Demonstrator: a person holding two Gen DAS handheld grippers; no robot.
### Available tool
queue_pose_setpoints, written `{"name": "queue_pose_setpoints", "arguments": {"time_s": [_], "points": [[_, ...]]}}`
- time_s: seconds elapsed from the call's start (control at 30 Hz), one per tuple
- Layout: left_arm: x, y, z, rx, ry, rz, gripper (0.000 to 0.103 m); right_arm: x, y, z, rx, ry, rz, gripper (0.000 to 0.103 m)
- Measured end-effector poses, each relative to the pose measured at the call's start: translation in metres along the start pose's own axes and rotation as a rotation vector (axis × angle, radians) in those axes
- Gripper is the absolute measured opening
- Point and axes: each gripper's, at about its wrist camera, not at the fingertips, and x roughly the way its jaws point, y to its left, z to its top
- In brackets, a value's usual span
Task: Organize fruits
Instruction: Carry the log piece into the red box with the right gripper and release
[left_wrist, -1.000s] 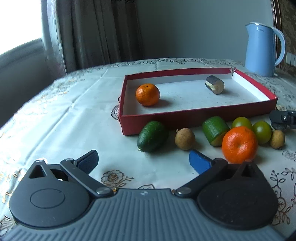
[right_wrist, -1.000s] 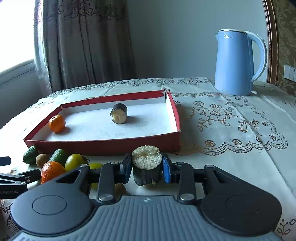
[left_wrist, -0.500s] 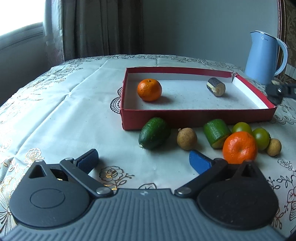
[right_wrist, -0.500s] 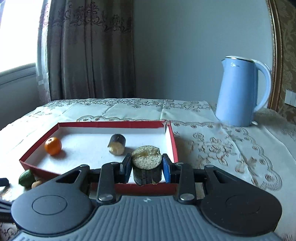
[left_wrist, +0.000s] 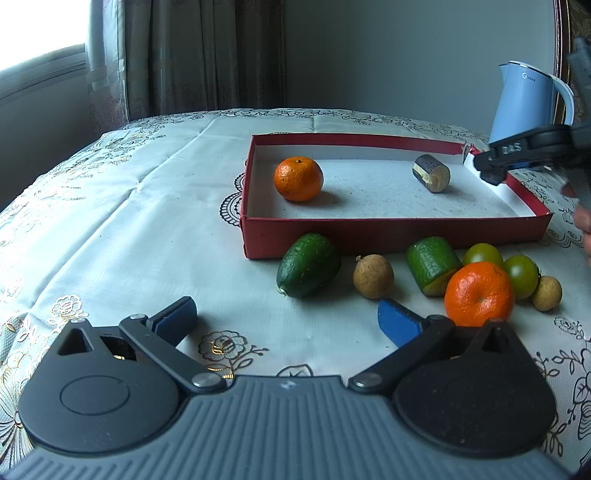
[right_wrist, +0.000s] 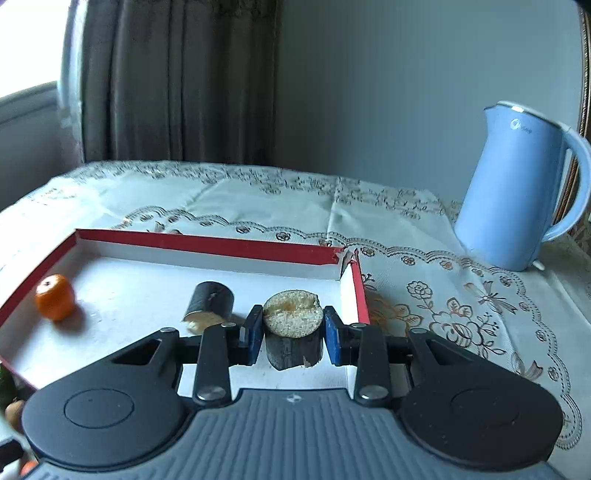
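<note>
The right gripper (right_wrist: 293, 334), clamped on a dark cut chunk (right_wrist: 291, 332), has travelled from the table edge to above the red box's (right_wrist: 207, 245) near-right corner, ready to drop. The left gripper (left_wrist: 286, 321) waits wide open, empty.

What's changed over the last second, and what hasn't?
The right gripper, clamped on the dark cut piece throughout, carried it from the tablecloth in front of the red box to over its right end. The left gripper stayed open; all other fruit kept still.
</note>
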Motion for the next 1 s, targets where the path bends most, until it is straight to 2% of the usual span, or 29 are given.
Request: {"name": "queue_pose_setpoints", "arguments": {"time_s": [0.2, 0.53, 0.67, 0.83, 1.0], "points": [[0.000, 0.000, 0.000, 0.001, 0.000, 0.000, 0.103, 0.028, 0.005, 0.001, -0.054, 0.085, -0.013, 0.033], [0.000, 0.000, 0.000, 0.002, 0.000, 0.001, 0.103, 0.029, 0.006, 0.001, -0.062, 0.097, -0.009, 0.033], [0.000, 0.000, 0.000, 0.002, 0.000, 0.001, 0.103, 0.022, 0.005, 0.002, -0.057, 0.074, -0.009, 0.034], [0.000, 0.000, 0.000, 0.002, 0.000, 0.001, 0.103, -0.001, 0.007, 0.002, -0.070, 0.010, -0.032, 0.064], [0.000, 0.000, 0.000, 0.001, 0.000, 0.001, 0.103, -0.042, 0.000, -0.013, -0.050, -0.083, -0.050, 0.064]]}}
